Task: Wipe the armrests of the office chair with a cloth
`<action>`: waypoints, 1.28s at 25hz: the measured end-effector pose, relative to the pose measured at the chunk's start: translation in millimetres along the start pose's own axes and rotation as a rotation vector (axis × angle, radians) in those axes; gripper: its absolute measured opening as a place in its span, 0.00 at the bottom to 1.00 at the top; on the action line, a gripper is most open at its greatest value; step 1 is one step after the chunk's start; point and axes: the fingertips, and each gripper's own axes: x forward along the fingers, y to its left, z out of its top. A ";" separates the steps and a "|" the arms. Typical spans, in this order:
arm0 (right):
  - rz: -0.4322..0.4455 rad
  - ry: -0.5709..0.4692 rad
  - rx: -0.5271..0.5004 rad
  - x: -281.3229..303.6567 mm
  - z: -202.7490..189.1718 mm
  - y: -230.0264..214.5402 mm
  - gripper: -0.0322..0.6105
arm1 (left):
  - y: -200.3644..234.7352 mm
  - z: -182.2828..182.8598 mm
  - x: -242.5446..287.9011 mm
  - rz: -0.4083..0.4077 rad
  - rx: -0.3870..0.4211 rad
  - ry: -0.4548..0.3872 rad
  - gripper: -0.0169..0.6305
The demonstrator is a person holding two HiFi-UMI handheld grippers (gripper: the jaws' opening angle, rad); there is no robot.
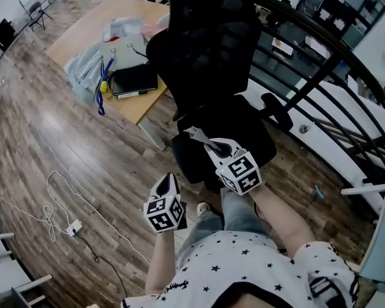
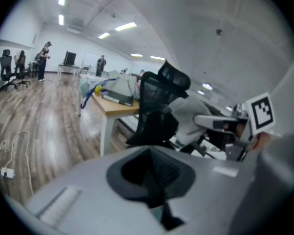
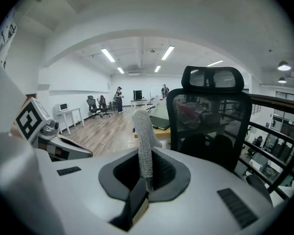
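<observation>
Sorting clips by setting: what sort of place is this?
Probably an open-plan office: a black mesh office chair, a light wooden desk, and more black chairs across the wood-plank floor.

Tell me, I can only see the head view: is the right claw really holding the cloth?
Observer: Yes. The right gripper view shows the right claw shut on the cloth, a pale strip sticking up from it.
Operator: What about the left claw?
Observer: The left gripper view shows the left claw shut with nothing in it.
Operator: Is the cloth on the chair yet?
Observer: No. In the right gripper view the office chair stands apart from the cloth, ahead and to the right.
</observation>
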 end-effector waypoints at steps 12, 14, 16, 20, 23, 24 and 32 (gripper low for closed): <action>0.135 0.072 -0.086 87.8 -10.3 -5.5 0.09 | 26.2 -16.0 16.4 0.134 -0.135 0.000 0.04; 0.152 0.087 -0.103 102.9 -17.3 -6.1 0.09 | 30.6 -22.1 20.0 0.149 -0.153 0.008 0.04; 0.171 0.098 -0.125 118.3 -23.6 -5.6 0.09 | 33.8 -29.5 23.9 0.162 -0.165 0.018 0.04; 0.207 0.141 -0.173 151.8 -41.3 -3.4 0.09 | 42.6 -41.5 33.8 0.184 -0.183 0.035 0.04; 0.233 0.189 -0.207 172.9 -57.7 -0.8 0.09 | 48.4 -49.1 40.1 0.198 -0.202 0.048 0.04; 0.240 0.205 -0.220 179.0 -62.5 0.0 0.09 | 49.8 -51.0 42.0 0.201 -0.207 0.052 0.04; 0.287 0.306 -0.317 211.3 -101.5 7.6 0.09 | 56.2 -61.2 52.9 0.212 -0.221 0.069 0.04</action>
